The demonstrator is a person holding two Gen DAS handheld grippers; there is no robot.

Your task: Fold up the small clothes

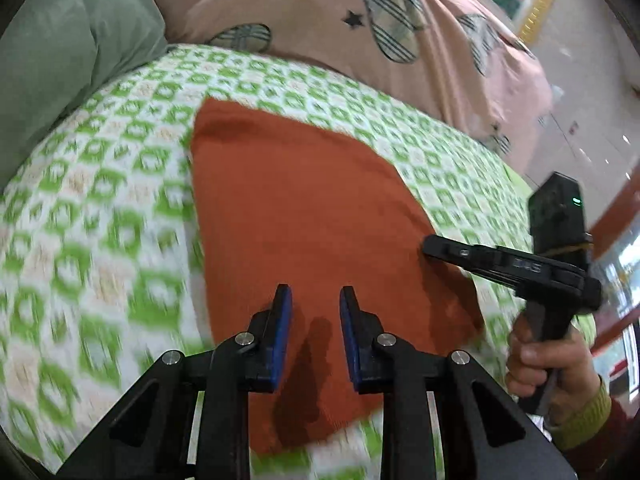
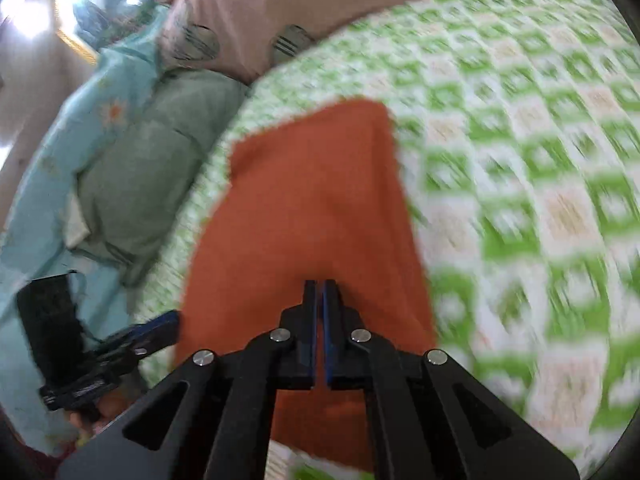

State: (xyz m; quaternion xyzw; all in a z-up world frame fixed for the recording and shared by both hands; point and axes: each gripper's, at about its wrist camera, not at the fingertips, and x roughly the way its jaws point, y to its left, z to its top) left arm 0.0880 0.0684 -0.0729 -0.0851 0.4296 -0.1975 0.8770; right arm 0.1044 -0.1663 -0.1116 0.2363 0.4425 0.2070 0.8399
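Observation:
A rust-orange cloth lies flat on the green-and-white checked bedspread. My left gripper is open, its blue pads apart, hovering over the cloth's near part and holding nothing. In the right wrist view the same cloth runs away from me. My right gripper is shut with its jaws together over the cloth's near middle; I cannot tell if any fabric is pinched. The right gripper also shows in the left wrist view, its tip at the cloth's right edge. The left gripper shows at the left of the right wrist view.
A pink quilt with plaid hearts lies along the far side. A grey-green pillow sits at the far left, with a light blue flowered sheet beside it. The bed edge and tiled floor are at the right.

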